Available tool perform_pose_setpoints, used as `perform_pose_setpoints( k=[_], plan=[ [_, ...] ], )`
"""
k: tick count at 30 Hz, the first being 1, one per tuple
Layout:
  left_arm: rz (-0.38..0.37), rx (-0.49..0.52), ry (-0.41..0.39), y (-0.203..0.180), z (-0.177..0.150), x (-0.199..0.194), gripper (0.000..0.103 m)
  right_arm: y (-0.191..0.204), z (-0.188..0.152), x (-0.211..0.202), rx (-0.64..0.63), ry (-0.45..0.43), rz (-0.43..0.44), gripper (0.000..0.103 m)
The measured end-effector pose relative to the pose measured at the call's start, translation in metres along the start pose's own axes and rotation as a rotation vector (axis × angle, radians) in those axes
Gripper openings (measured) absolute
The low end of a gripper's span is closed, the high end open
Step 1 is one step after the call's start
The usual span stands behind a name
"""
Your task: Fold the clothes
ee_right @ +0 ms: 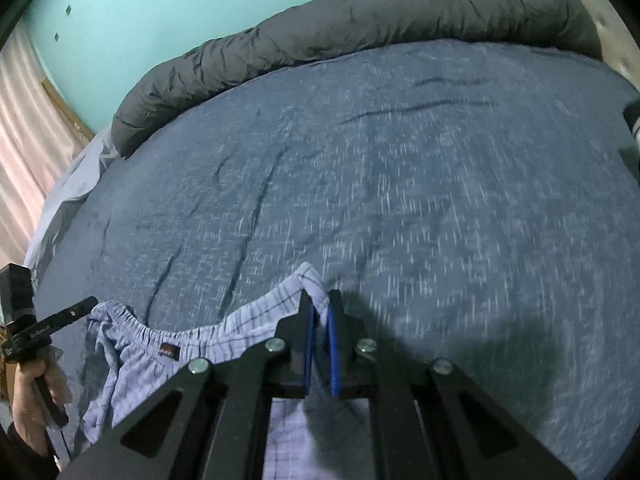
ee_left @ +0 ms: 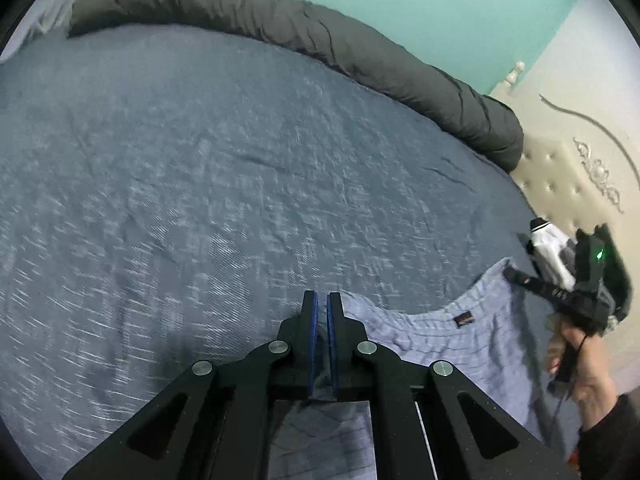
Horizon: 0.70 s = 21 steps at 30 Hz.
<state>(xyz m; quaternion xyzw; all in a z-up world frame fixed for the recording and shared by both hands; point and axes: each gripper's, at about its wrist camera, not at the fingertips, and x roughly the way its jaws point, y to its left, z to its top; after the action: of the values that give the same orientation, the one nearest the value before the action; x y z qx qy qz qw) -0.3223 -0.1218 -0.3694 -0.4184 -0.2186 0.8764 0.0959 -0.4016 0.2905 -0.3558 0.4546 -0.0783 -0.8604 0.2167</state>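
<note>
Holding one pair of light blue checked shorts (ee_right: pixel 140 344) by the waistband, stretched between my two tools over the bed (ee_right: pixel 400 180)

- Left hand-held gripper (ee_left: pixel 322 300): jaws nearly together, pinched on one end of the waistband; cloth shows between the blue pads (ee_left: pixel 315 344) and hangs below them. From the right wrist view its black fingertip (ee_right: pixel 74 312) meets the gathered elastic corner, with my left hand (ee_right: pixel 32 392) on the handle
- Right hand-held gripper (ee_right: pixel 320 300): jaws narrow, clamped on the other waistband corner, which sticks up just past the tips. Seen from the left wrist view it bites the far corner of the shorts, my right hand (ee_left: pixel 580 364) beneath it
- Shorts: waistband sags in a shallow curve between both grips, a small dark label (ee_right: pixel 169 351) at its middle; the legs hang toward me at the near edge of the bed
- Bed: blue-grey speckled cover, lightly creased
- Rolled dark grey duvet (ee_right: pixel 360 24): along the far edge of the bed, against the turquoise wall (ee_right: pixel 180 0)
- Cream tufted headboard (ee_left: pixel 560 176): at one end of the bed
</note>
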Motion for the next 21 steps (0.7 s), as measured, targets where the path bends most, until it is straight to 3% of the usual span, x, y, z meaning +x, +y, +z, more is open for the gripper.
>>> perform_pose_setpoints(
  k=[8, 16, 21],
  plan=[
    [-0.055, -0.007, 0.051, 0.001, -0.007, 0.009, 0.004, 0.004, -0.031, -0.022, 0.102, -0.062, 0.024, 0.006],
    [-0.108, 0.05, 0.139, -0.016, -0.02, 0.02, 0.004, 0.01, -0.056, -0.029, 0.182, -0.09, 0.062, 0.006],
    [-0.09, 0.063, 0.169, -0.02, -0.027, 0.027, 0.004, 0.011, -0.06, -0.026, 0.167, -0.084, 0.073, 0.006]
  ],
)
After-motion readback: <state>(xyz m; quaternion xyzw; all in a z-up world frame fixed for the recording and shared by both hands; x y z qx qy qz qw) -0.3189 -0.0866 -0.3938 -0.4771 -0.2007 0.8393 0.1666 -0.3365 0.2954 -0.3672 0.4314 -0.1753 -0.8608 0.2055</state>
